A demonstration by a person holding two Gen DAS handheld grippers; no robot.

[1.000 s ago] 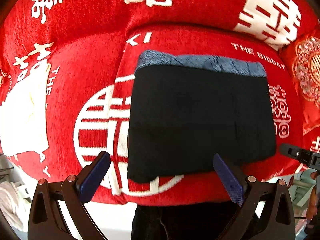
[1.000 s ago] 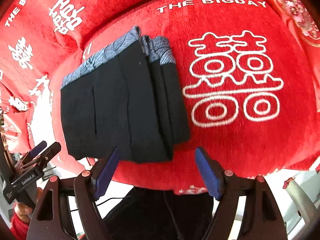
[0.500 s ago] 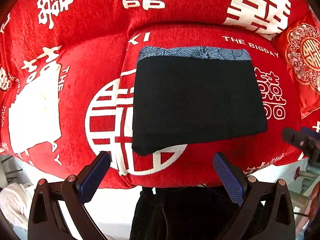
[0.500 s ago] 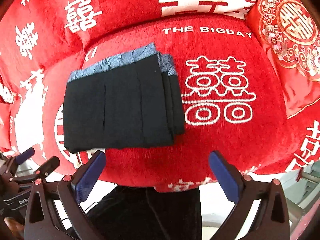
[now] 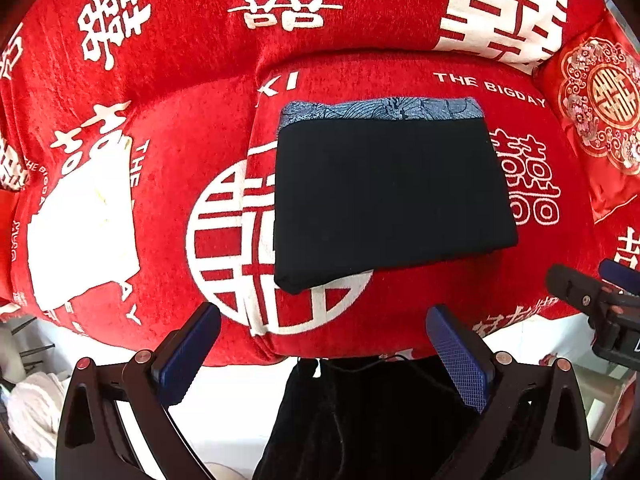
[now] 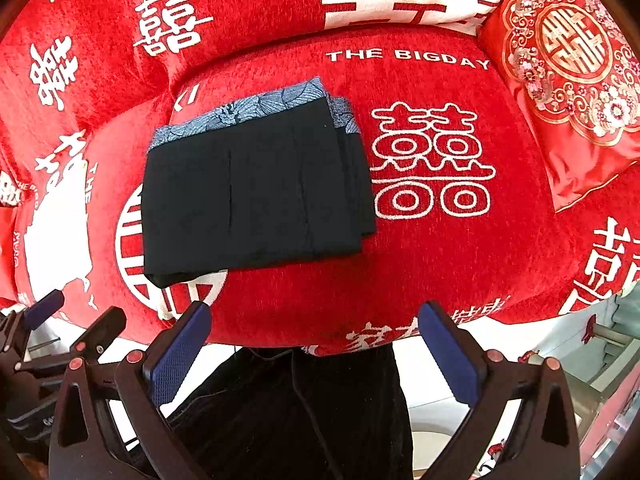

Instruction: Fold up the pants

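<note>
The black pants lie folded into a flat rectangle on the red sofa seat, with a blue patterned waistband along the far edge. They also show in the right wrist view, layered edges on their right side. My left gripper is open and empty, held off the seat's front edge, apart from the pants. My right gripper is open and empty, also off the front edge. The right gripper shows at the right edge of the left wrist view.
A red embroidered cushion leans at the right end of the sofa. A white printed patch is on the left seat. A person's dark trousers are below the seat edge. Pale floor lies beneath.
Both grippers have pulled back and away from the pants, which now look smaller and farther. The right gripper's jaws opened wider. The pants stay folded in place.
</note>
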